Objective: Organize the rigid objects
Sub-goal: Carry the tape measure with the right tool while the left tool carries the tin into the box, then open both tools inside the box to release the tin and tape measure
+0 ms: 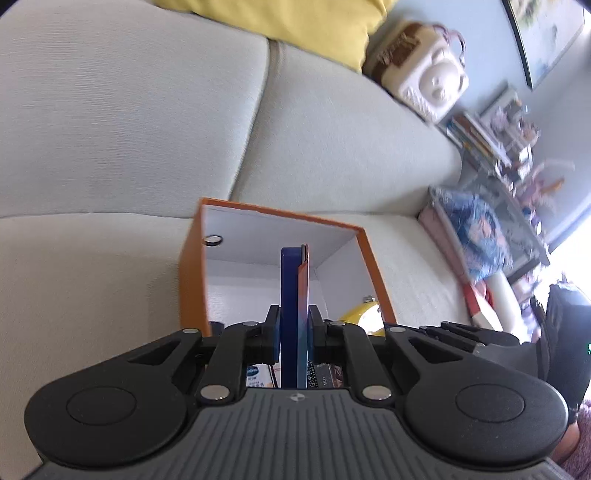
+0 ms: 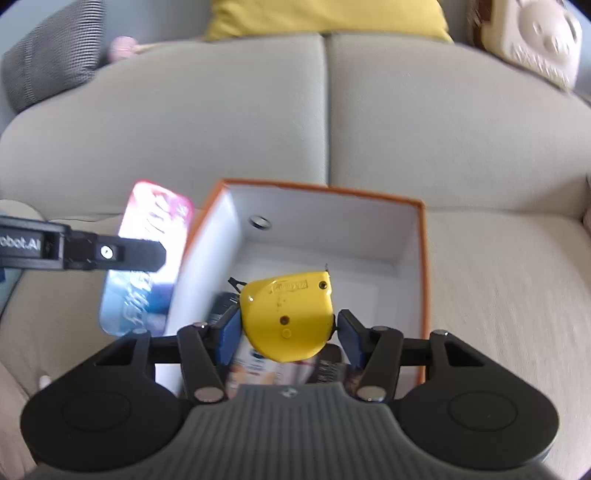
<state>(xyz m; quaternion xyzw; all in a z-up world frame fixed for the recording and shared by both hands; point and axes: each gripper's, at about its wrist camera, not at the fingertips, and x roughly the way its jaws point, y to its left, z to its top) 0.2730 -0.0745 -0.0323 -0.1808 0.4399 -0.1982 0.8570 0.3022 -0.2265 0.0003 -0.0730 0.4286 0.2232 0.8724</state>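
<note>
An orange box [image 2: 424, 280] with a white inside stands open on a light sofa. My right gripper [image 2: 290, 326] is shut on a yellow tape measure [image 2: 288, 317], held above the near part of the box. My left gripper [image 1: 293, 314] is shut on a flat tin [image 1: 291, 273], seen edge-on over the box [image 1: 190, 280]. In the right wrist view the tin [image 2: 147, 266] shows a red and blue print, just left of the box wall, with a left finger [image 2: 140, 254] across it. The tape measure [image 1: 360, 317] also peeks in the left wrist view.
Printed packets [image 2: 258, 369] and a dark item [image 2: 221, 306] lie in the box's near end. A yellow pillow [image 2: 325, 18], a checked cushion [image 2: 51, 51] and a cream bear-face bag [image 1: 424, 74] line the sofa back. Cluttered shelves [image 1: 498, 147] stand to the right.
</note>
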